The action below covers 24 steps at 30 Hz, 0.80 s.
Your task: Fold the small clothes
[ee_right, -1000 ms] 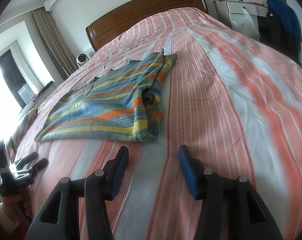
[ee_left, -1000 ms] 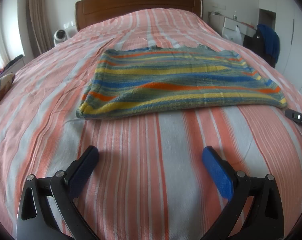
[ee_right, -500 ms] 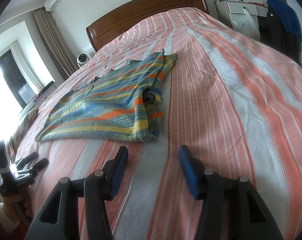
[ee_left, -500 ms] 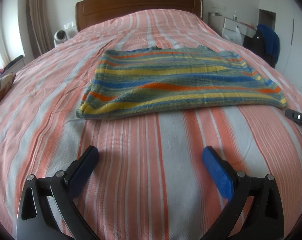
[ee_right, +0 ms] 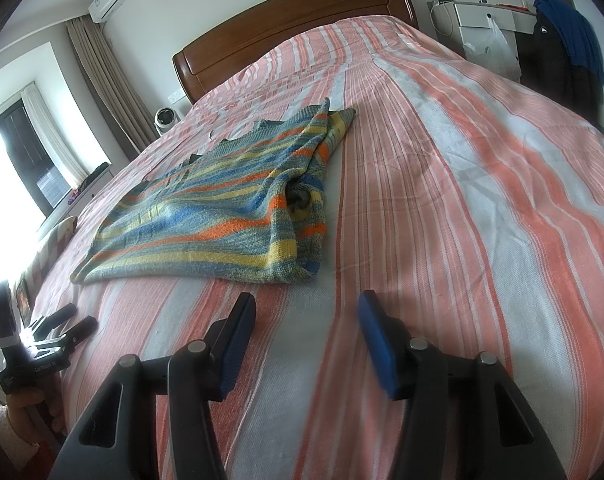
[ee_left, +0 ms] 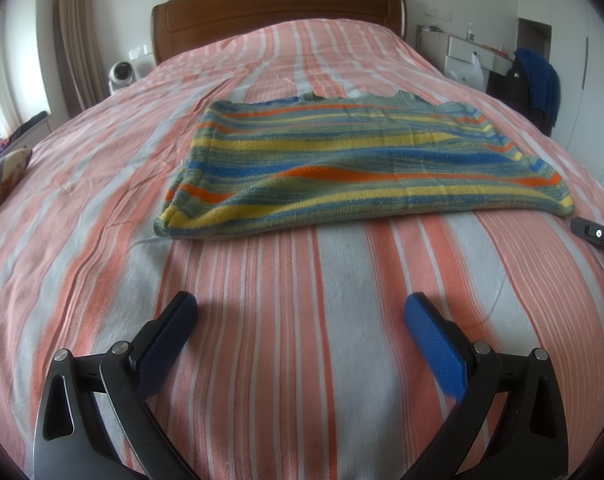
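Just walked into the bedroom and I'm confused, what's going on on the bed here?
A person holds a two-finger gripper in each hand over a striped bedspread. A striped knit sweater lies partly folded ahead of them. The left gripper and right gripper are both open, empty and short of the sweater.

a folded knit garment (ee_left: pixel 354 168) lies flat on the bed (ee_left: pixel 262 320), headboard (ee_left: pixel 278 12) behind it, both tongs in front, apart from it.
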Each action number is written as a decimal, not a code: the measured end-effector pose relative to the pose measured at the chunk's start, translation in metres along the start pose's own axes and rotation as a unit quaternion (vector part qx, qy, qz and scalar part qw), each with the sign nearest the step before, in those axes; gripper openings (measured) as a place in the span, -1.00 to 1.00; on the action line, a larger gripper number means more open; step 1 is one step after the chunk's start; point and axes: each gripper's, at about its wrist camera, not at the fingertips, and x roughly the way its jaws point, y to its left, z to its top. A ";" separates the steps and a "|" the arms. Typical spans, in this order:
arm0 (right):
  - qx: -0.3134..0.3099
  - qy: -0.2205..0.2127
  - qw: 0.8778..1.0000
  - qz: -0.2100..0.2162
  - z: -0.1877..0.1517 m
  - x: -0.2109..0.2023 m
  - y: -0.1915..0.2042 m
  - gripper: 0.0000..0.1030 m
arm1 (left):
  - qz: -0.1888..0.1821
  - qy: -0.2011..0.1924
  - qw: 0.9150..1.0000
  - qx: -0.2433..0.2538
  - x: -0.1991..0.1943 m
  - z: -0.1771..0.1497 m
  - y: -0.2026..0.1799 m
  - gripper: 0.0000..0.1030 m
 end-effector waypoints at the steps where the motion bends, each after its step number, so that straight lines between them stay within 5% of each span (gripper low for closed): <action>1: 0.000 0.000 1.000 0.000 0.000 0.000 0.000 0.05 | 0.000 0.000 1.000 0.000 0.000 0.000 0.000 0.99; 17: 0.000 0.016 1.000 0.001 0.009 -0.001 0.007 0.12 | 0.010 0.017 0.999 0.026 -0.016 0.009 -0.008 0.98; 24: -0.002 0.002 1.000 0.016 0.044 -0.034 -0.008 0.29 | -0.102 -0.009 0.985 0.140 -0.029 0.052 -0.104 0.99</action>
